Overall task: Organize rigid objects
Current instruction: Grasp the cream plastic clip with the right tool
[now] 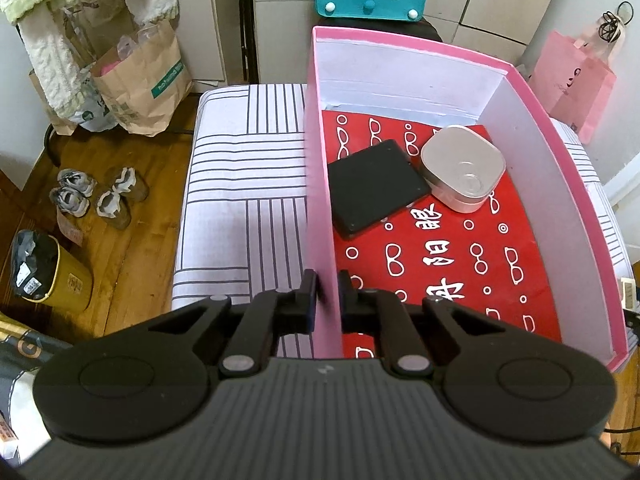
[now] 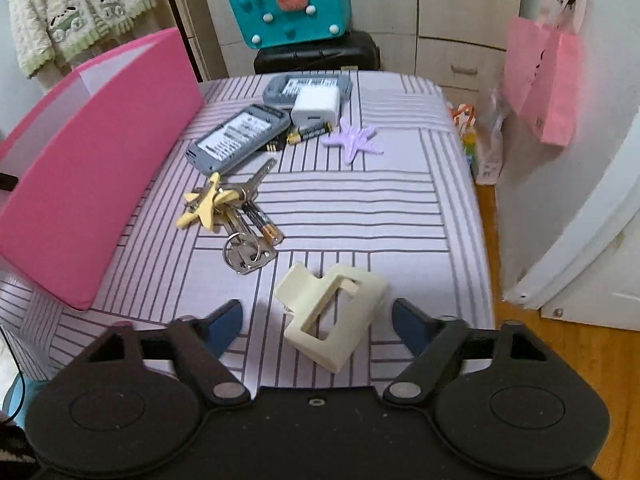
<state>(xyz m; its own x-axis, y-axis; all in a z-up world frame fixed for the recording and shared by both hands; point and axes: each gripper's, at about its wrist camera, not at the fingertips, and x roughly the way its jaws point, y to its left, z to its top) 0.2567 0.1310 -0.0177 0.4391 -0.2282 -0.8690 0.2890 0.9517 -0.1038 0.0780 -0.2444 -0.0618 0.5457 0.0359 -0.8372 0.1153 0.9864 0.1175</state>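
My left tool (image 1: 327,294) is clamped on the near side wall of the pink box (image 1: 536,108), one finger outside and one inside. Within the box, on its red printed lining (image 1: 440,264), a black flat case (image 1: 376,188) lies farther in, and a silver rounded tin (image 1: 463,168) sits just beside it, touching its right edge. The box rests on the striped bench (image 1: 240,184).

My right tool (image 2: 318,322) is spread wide, gripping nothing; the cream plastic bracket (image 2: 332,316) lies on the striped bench (image 2: 360,216) between its two blue-padded fingers (image 2: 224,326), apart from both. Beyond the bracket lies a bunch of keys (image 2: 248,252) with a yellow starfish charm (image 2: 206,204) and one battery (image 2: 262,222) beside it. Farther on, a grey handset (image 2: 240,138) lies face up, with two more batteries (image 2: 308,134) just past it and a lilac starfish (image 2: 354,140) to their right. A white charger (image 2: 316,106) leans on a second grey handset (image 2: 308,88) at the far edge. The pink box (image 2: 92,168) stands along the left. A teal bag (image 2: 290,10) sits behind the bench.
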